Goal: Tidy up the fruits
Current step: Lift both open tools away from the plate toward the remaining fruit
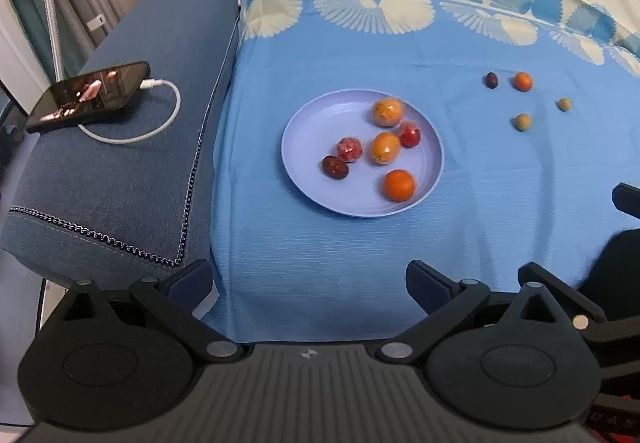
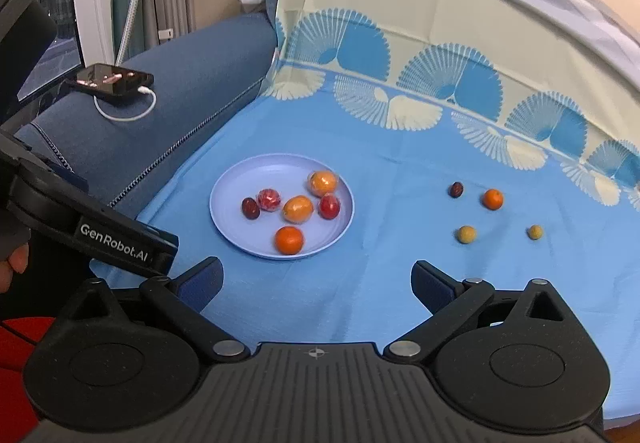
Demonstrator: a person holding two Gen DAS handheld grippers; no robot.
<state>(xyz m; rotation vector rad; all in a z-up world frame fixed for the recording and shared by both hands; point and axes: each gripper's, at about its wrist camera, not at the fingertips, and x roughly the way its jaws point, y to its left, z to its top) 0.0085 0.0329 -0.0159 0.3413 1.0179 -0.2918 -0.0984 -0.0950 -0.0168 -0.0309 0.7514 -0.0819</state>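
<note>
Six fruits on the plate, four loose on the cloth, both grippers empty.

Left wrist view: the left gripper (image 1: 310,283) holds its jaws wide apart with nothing between them; the plate (image 1: 308,179) lies ahead, well clear, and four loose fruits (image 1: 522,122) sit far right on open blue cloth (image 1: 500,203), the sofa arm (image 1: 132,147) bordering it on the left. Right wrist view: the right gripper (image 2: 318,285) is likewise spread and empty, the plate (image 2: 240,227) ahead-left, an orange (image 2: 493,199) ahead-right, bare cloth between.
</note>
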